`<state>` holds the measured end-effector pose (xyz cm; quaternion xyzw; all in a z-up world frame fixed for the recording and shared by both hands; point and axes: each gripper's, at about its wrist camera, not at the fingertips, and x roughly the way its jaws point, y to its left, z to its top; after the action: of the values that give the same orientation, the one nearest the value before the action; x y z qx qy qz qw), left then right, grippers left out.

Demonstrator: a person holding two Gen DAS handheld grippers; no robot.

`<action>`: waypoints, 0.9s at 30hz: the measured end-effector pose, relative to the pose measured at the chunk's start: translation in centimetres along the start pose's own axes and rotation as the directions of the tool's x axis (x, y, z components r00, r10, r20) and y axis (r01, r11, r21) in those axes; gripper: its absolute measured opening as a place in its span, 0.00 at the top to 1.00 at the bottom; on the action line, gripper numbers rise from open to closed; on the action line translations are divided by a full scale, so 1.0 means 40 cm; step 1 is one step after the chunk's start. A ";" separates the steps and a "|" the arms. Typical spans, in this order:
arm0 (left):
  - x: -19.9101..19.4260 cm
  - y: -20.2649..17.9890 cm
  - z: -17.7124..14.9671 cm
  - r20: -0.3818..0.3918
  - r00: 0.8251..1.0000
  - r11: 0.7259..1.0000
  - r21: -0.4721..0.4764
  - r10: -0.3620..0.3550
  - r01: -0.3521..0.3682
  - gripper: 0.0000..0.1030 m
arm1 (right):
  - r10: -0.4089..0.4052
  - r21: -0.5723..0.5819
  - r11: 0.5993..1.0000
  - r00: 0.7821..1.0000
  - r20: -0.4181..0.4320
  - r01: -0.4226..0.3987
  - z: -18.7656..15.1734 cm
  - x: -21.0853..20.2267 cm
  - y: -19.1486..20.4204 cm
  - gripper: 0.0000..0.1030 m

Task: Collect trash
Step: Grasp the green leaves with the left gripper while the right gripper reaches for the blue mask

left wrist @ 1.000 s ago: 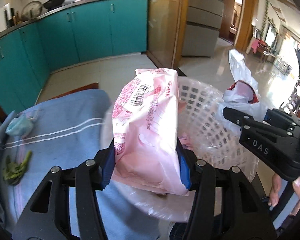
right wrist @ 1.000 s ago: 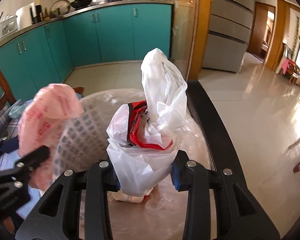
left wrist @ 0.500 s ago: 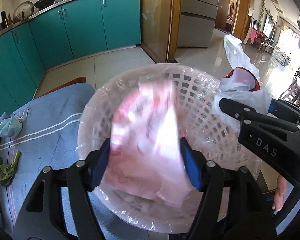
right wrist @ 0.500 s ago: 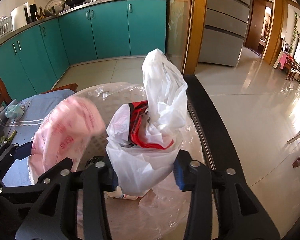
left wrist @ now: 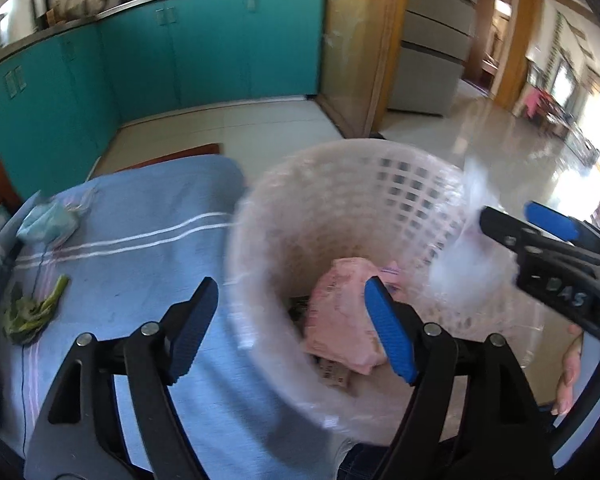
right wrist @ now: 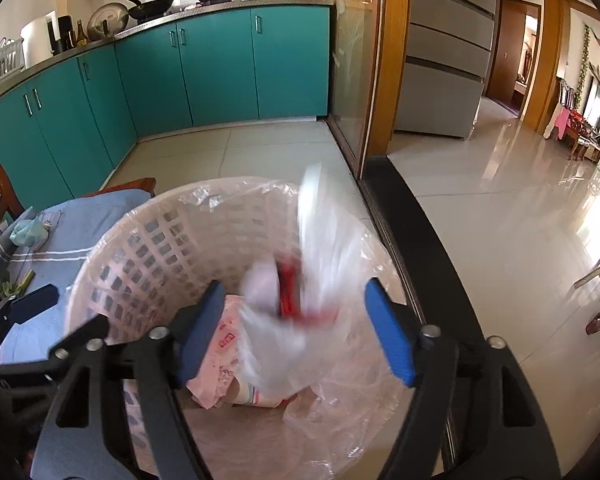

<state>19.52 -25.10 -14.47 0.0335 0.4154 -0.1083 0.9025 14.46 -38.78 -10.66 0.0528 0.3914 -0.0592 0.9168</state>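
A white lattice trash basket (left wrist: 404, 188) lined with clear plastic stands at the table's right edge; it also shows in the right wrist view (right wrist: 140, 248). The pink wipes pack (left wrist: 340, 320) lies inside it, also seen in the right wrist view (right wrist: 216, 364). My left gripper (left wrist: 292, 330) is open and empty over the basket's near rim. My right gripper (right wrist: 296, 328) is open above the basket. The white plastic bag with red inside (right wrist: 296, 292) is blurred, falling between its fingers into the basket.
A blue striped cloth (left wrist: 132, 248) covers the table. A crumpled light blue mask (left wrist: 48, 222) and green vegetable scraps (left wrist: 32, 312) lie at its left. Teal kitchen cabinets (right wrist: 220, 68) stand behind, and tiled floor (right wrist: 500, 220) lies to the right.
My left gripper opened and the pink pack dropped into the basket. My right gripper opened too, and the white bag is falling in.
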 end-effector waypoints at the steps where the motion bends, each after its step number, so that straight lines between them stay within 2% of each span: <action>1: 0.000 0.028 -0.002 -0.002 1.000 0.999 -0.027 0.018 -0.018 0.26 | 0.004 0.000 1.000 1.000 0.002 -0.004 0.001 0.000 0.003 0.26; 4: -0.002 0.110 -0.013 -0.013 0.998 0.993 -0.102 0.057 -0.058 0.26 | 0.004 -0.014 1.000 1.000 0.001 -0.004 0.006 0.004 0.021 0.25; 6: -0.007 0.167 -0.026 -0.011 0.995 0.985 -0.140 0.099 -0.100 0.26 | 0.003 -0.023 1.000 1.000 0.001 -0.003 0.009 0.007 0.034 0.23; 7: -0.008 0.207 -0.034 -0.006 0.990 0.977 -0.160 0.144 -0.143 0.26 | 0.004 -0.025 1.000 1.000 0.002 -0.004 0.010 0.008 0.040 0.22; 9: -0.010 0.291 -0.052 -0.011 0.969 0.950 -0.192 0.247 -0.245 0.26 | 0.011 -0.027 1.000 1.000 0.002 -0.011 0.015 0.010 0.053 0.22; 11: -0.006 0.373 -0.066 -0.045 0.950 0.922 -0.229 0.309 -0.311 0.26 | 0.025 -0.032 0.999 1.000 -0.001 -0.025 0.020 0.016 0.074 0.22; 13: -0.003 0.469 -0.080 -0.072 0.938 0.897 -0.278 0.338 -0.344 0.25 | 0.044 -0.047 0.998 0.999 -0.006 -0.044 0.026 0.021 0.101 0.22; 14: 0.000 0.504 -0.084 -0.087 0.933 0.889 -0.281 0.350 -0.360 0.23 | 0.057 -0.061 0.997 0.998 -0.009 -0.057 0.029 0.025 0.123 0.22; 15: 0.005 0.547 -0.090 -0.114 0.919 0.878 -0.274 0.376 -0.393 0.22 | 0.067 -0.073 0.995 0.998 -0.012 -0.067 0.031 0.028 0.143 0.22; 16: 0.007 0.574 -0.092 -0.128 0.912 0.872 -0.268 0.390 -0.410 0.17 | 0.075 -0.086 0.993 0.997 -0.015 -0.076 0.033 0.031 0.163 0.22; 17: 0.011 0.595 -0.099 -0.133 0.914 0.873 -0.268 0.384 -0.407 0.16 | 0.085 -0.106 0.991 0.996 -0.017 -0.086 0.034 0.033 0.190 0.22; 20: 0.031 0.658 -0.117 -0.164 0.943 0.886 -0.328 0.289 -0.328 0.16 | 0.129 -0.166 0.977 0.991 -0.024 -0.132 0.041 0.037 0.273 0.22; 21: 0.036 0.672 -0.122 -0.159 0.956 0.895 -0.341 0.246 -0.287 0.16 | 0.176 -0.186 0.966 0.984 -0.037 -0.180 0.048 0.043 0.313 0.22; 23: 0.045 0.679 -0.129 -0.157 0.965 0.910 -0.329 0.210 -0.251 0.31 | 0.280 -0.193 0.937 0.957 -0.076 -0.290 0.065 0.058 0.382 0.22; 24: 0.047 0.679 -0.133 -0.155 0.969 0.917 -0.324 0.191 -0.232 0.32 | 0.315 -0.191 0.926 0.945 -0.091 -0.327 0.074 0.065 0.411 0.22; 27: 0.037 0.671 -0.141 -0.124 0.980 0.932 -0.310 0.157 -0.188 0.47 | 0.376 -0.192 0.899 0.918 -0.121 -0.394 0.087 0.096 0.501 0.22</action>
<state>22.25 1.64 -20.06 -0.0718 0.4663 0.0419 0.8807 22.60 -19.73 -10.03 0.0333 0.4142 0.1676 0.8940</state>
